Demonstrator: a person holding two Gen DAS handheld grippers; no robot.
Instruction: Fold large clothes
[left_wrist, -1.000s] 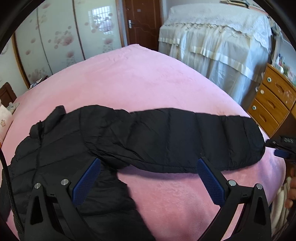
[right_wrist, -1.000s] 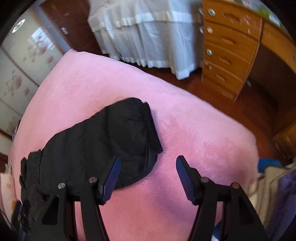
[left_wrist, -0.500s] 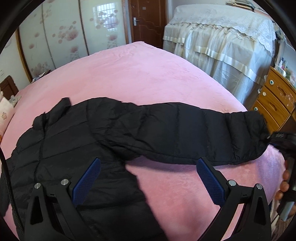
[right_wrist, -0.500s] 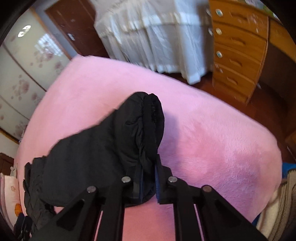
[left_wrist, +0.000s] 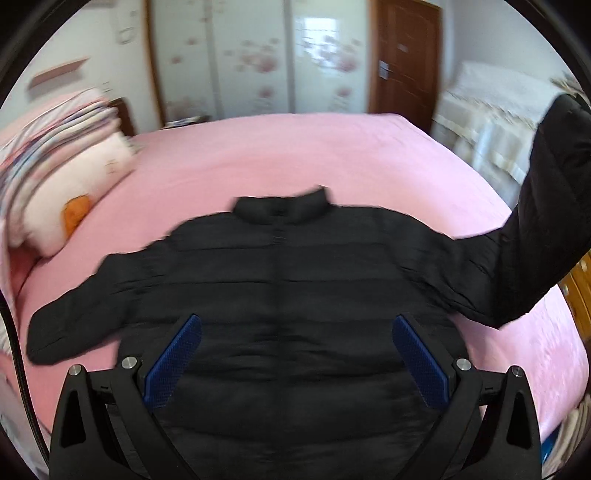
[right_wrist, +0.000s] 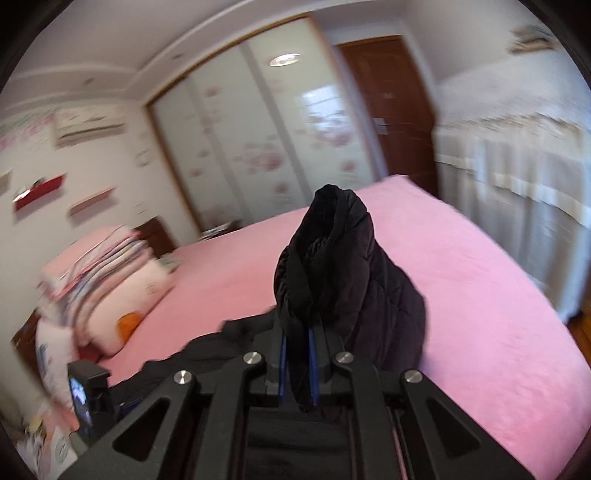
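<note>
The black puffer jacket (left_wrist: 295, 295) was laid front-up on the pink bed cover (left_wrist: 258, 158), its collar toward the far wardrobe and one sleeve stretched flat toward the pillows (left_wrist: 74, 184). The other sleeve (left_wrist: 546, 206) was lifted off the bed and raised at the right edge of the left wrist view. In the right wrist view, that sleeve's cuff (right_wrist: 325, 258) was seen pinched in the right gripper (right_wrist: 297, 332): the blue pads were drawn nearly together, with only the bunched black fabric between them, and the cuff stood up above the fingers. The left gripper (left_wrist: 295, 332) was held over the jacket's lower body with its blue pads (left_wrist: 173, 358) spread wide apart. Nothing was gripped between them, and whether they touched the fabric below could not be told.
</note>
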